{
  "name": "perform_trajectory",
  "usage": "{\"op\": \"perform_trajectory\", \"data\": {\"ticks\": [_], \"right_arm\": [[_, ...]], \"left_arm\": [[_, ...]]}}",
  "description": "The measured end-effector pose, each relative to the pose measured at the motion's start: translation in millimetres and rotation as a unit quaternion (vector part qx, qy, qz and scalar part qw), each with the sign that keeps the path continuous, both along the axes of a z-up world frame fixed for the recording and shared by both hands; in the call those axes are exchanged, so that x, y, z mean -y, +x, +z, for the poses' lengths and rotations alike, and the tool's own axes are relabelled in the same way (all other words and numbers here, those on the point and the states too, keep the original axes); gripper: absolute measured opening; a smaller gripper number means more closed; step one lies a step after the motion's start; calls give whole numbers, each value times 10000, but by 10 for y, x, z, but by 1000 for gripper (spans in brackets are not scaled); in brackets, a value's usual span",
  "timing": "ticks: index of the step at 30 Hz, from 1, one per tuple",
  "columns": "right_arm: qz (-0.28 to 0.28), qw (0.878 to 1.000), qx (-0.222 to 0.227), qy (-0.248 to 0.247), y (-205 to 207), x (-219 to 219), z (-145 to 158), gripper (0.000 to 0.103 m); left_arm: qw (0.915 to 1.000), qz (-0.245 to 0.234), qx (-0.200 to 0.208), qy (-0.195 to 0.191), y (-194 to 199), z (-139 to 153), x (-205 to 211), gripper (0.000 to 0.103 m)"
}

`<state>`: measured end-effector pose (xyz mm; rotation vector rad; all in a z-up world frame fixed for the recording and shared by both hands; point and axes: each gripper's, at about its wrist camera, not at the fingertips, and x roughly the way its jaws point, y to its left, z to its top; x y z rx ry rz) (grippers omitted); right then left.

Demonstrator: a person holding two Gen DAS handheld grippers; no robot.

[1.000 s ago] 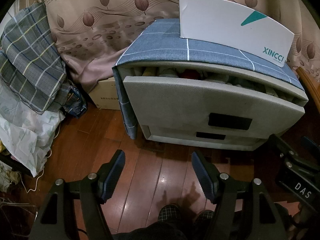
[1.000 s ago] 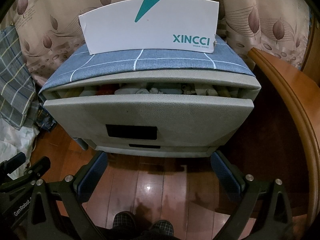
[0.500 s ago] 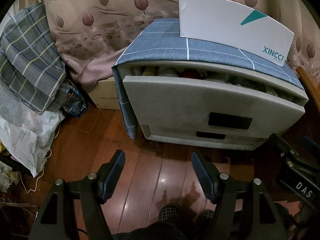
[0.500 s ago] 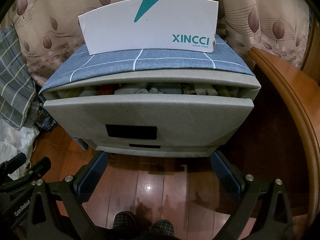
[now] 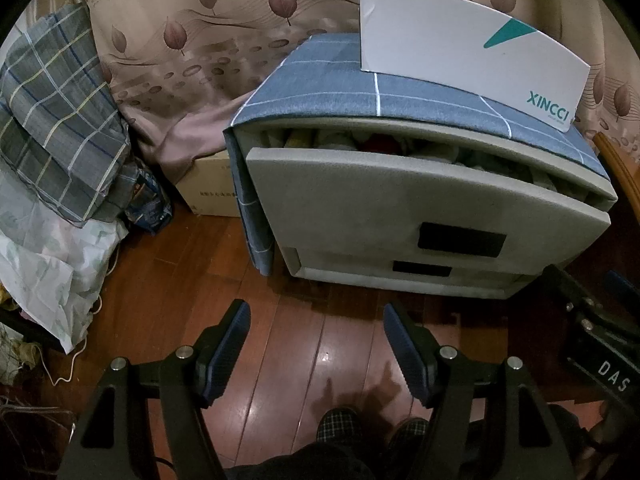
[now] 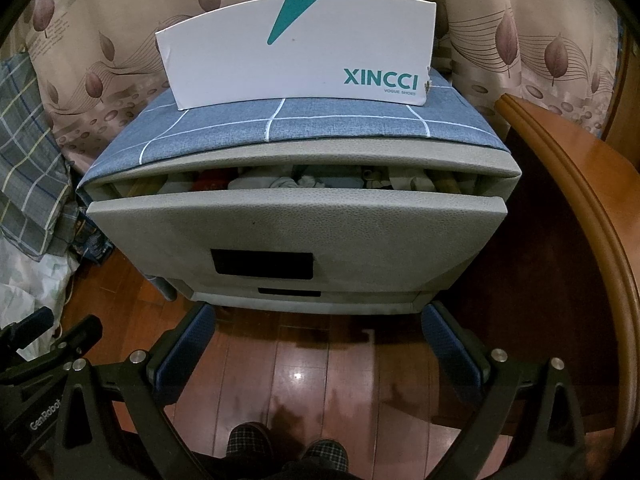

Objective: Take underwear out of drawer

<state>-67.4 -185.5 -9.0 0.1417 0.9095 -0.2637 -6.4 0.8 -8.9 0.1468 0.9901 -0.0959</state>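
Left wrist view alone shows a cardboard box [image 5: 208, 188] beside the drawer [image 5: 420, 208]; both tongs gape empty.

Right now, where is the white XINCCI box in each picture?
Left wrist view: the white XINCCI box is upper right, standing on the blue checked cloth.
Right wrist view: the box is top centre, on the same cloth.
Shared landmark: the open top drawer just below it.

Grey drawer [image 6: 296, 232] pulled partly open, folded underwear [image 6: 292, 182] inside
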Motion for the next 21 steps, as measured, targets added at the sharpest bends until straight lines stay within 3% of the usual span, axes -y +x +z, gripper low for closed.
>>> {"op": "perform_trajectory", "data": {"ticks": [8, 14, 21], "right_arm": [[-39, 9996, -2, 292, 36, 120, 26, 102], [-21, 9998, 145, -96, 206, 231, 137, 102], [-178, 9996, 121, -186, 523, 412, 112, 102]], "left_arm": [[10000, 9, -36, -17, 16, -7, -8, 71], [10000, 17, -58, -57, 27, -11, -28, 71], [9999, 5, -80, -78, 40, -11, -40, 71]]}}
